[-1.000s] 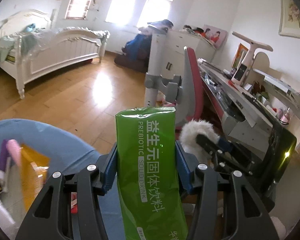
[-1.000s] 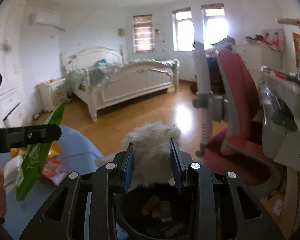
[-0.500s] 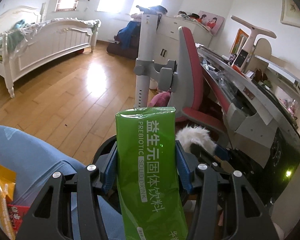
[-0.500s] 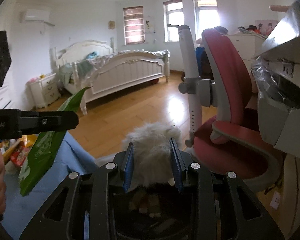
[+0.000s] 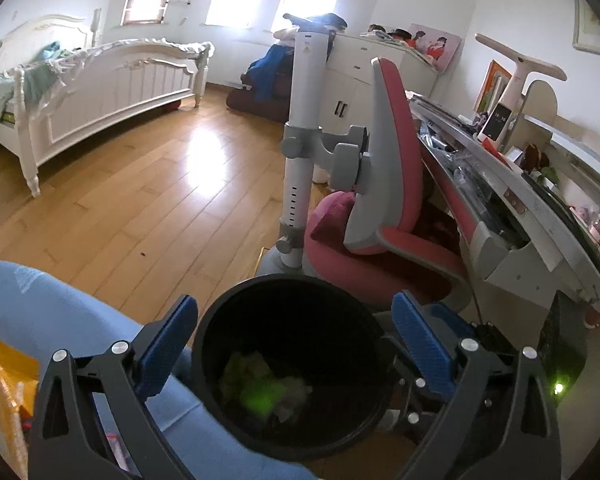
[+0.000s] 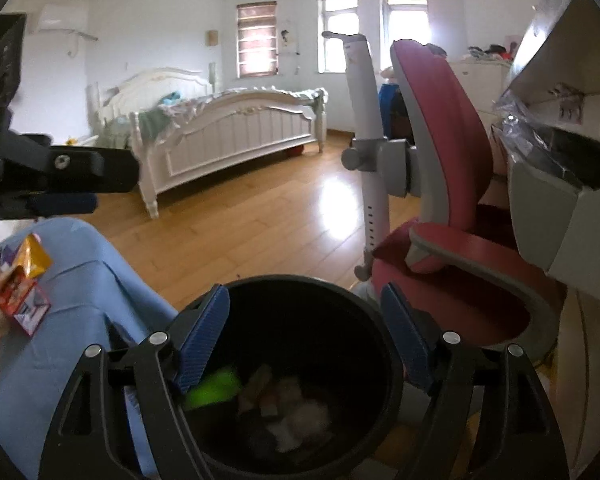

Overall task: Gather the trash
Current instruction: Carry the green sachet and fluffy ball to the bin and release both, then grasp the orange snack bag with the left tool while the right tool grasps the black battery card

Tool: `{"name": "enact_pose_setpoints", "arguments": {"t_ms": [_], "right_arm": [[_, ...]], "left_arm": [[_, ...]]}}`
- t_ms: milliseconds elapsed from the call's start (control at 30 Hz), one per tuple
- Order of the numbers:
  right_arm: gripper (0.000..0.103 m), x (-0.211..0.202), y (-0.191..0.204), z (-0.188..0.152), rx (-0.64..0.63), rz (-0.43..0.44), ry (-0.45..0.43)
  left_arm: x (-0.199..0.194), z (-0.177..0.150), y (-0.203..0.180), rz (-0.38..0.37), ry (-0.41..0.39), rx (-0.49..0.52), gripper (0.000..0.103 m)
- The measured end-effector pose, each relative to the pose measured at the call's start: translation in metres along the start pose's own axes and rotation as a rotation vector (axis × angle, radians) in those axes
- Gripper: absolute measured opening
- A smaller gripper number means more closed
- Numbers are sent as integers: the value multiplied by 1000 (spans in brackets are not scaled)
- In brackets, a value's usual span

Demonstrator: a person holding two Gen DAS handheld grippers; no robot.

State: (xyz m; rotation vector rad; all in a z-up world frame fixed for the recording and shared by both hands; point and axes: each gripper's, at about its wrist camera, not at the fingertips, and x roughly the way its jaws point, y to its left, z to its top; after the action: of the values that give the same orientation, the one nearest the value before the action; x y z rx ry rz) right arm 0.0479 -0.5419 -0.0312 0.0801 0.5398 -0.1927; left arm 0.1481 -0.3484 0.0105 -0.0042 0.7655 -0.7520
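1. Bedroom with wooden floor (image 5: 148, 200); round black plastic bin (image 5: 292, 364) beside blue-clothed table (image 5: 40, 320)
2. Your left gripper (image 5: 296, 340) and right gripper (image 6: 304, 340) jaws are opening, empty, above it
3. Green packet (image 6: 216, 392) and white fluff (image 6: 308, 416) lie inside; lift clear before the next pick

- This is a bedroom in a home, used also as a study room.
- A white bed (image 5: 100, 80) with a carved frame stands by the far wall, with clothes and bedding lying on it.
- The floor (image 5: 140, 184) is of warm wooden boards, and daylight comes through several windows (image 6: 256, 40).
- A red and grey study chair (image 5: 388, 184) stands at a long tabletop (image 5: 540, 204) that is crowded with small things and a desk lamp (image 5: 520, 72).
- An air conditioner (image 6: 62, 20) hangs high on the wall, and a white cabinet (image 5: 360, 80) carries a framed picture (image 5: 432, 46).
- A black trash bin (image 6: 300, 292) stands on the floor near the chair.
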Motion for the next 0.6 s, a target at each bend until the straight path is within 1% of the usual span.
{"name": "enact_pose_setpoints", "arguments": {"t_ms": [33, 167, 267, 367, 467, 500, 567, 600], "right_arm": [[80, -2, 2, -1, 9, 5, 1], [81, -6, 19, -2, 2, 46, 11], [81, -11, 40, -1, -11, 102, 14], [81, -16, 67, 4, -30, 168, 24], [81, -22, 96, 10, -50, 231, 33], [81, -25, 111, 13, -66, 267, 37], [81, -30, 134, 17, -93, 313, 44], [81, -32, 149, 20, -108, 353, 49]], "left_arm": [[-5, -1, 2, 3, -2, -1, 97], [-32, -8, 18, 26, -33, -35, 97], [-61, -19, 41, 66, -67, -75, 97], [-95, -32, 72, 127, -97, -128, 97], [-130, -49, 110, 208, -123, -180, 97], [-144, -55, 125, 241, -133, -199, 97], [-166, -67, 151, 294, -155, -241, 97], [-177, -75, 168, 327, -163, -270, 97]]}}
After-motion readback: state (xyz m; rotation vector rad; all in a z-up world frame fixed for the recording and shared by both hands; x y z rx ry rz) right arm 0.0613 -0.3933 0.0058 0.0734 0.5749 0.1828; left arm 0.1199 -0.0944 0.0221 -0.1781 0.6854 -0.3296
